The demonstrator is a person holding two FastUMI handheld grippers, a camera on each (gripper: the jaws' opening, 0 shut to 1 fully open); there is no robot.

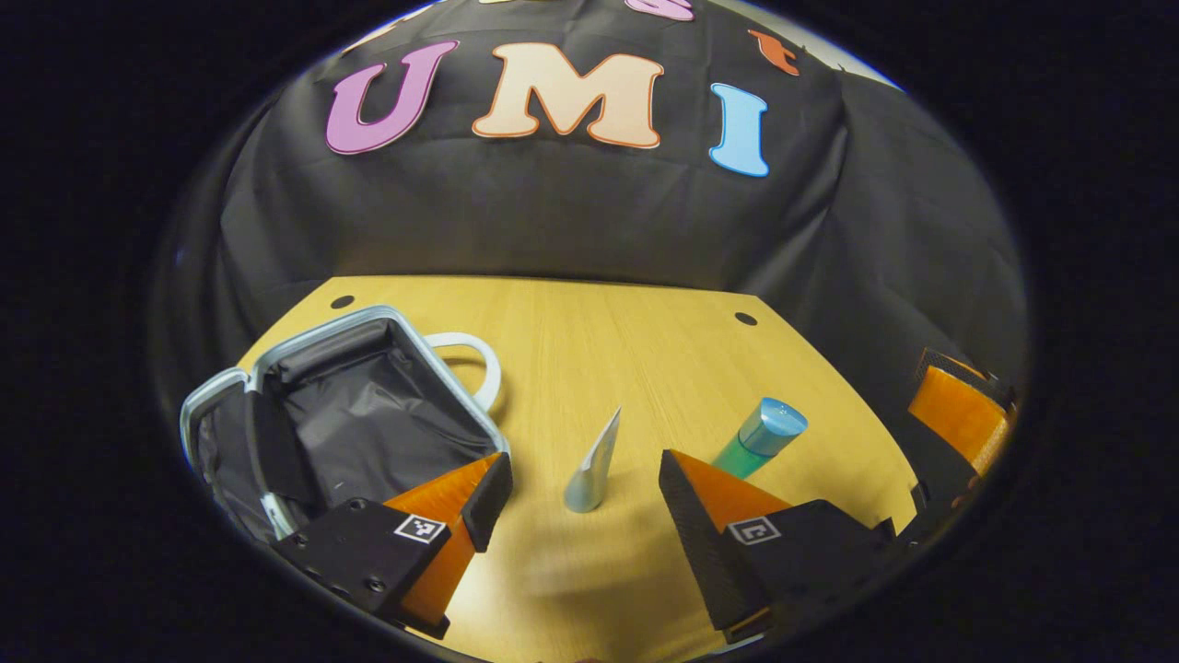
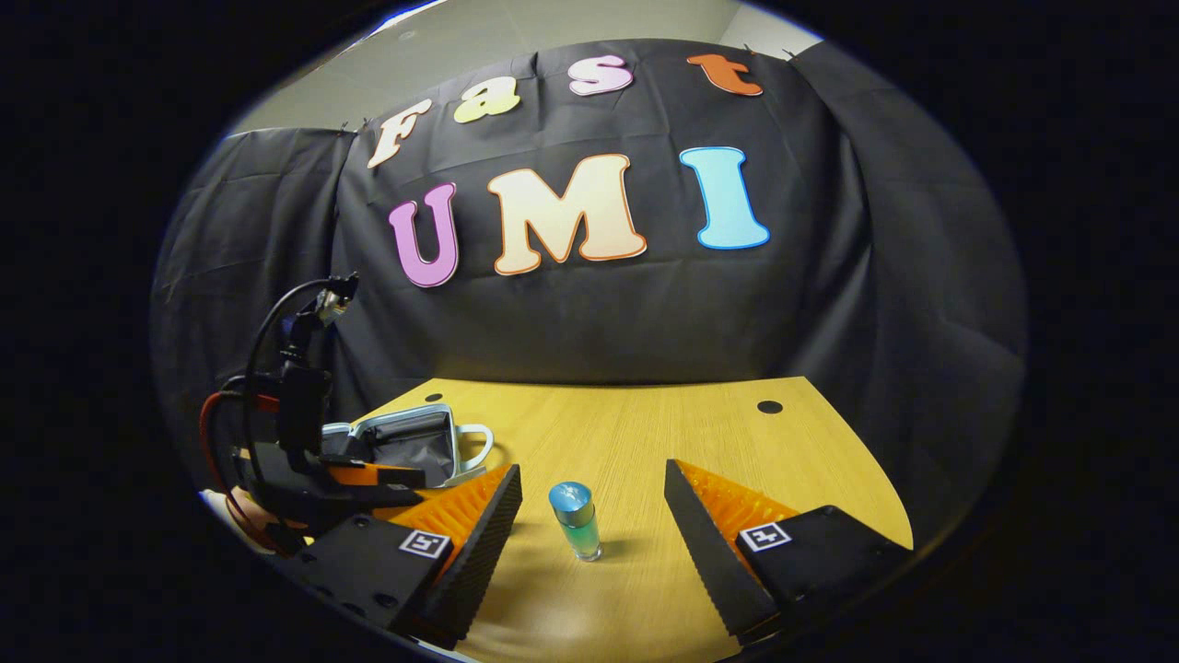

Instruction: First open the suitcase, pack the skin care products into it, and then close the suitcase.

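Suitcase (image 1: 359, 414) lay open at counter (image 1: 589, 341) left. Left hand-held gripper (image 1: 585, 483) was spread wide around standing silver tube (image 1: 594, 465), not touching. Right hand-held gripper (image 2: 592, 511) gaped around upright teal bottle (image 2: 577, 520), apart.

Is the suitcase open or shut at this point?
Open. In the left gripper view the suitcase shows its dark lining inside the metal rim, and nothing is visibly packed in it.

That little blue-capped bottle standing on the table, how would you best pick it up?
Grip the blue-capped bottle around its narrow green body below the cap, coming level from the front. It stands upright between the right tool's open fingers, already lined up.
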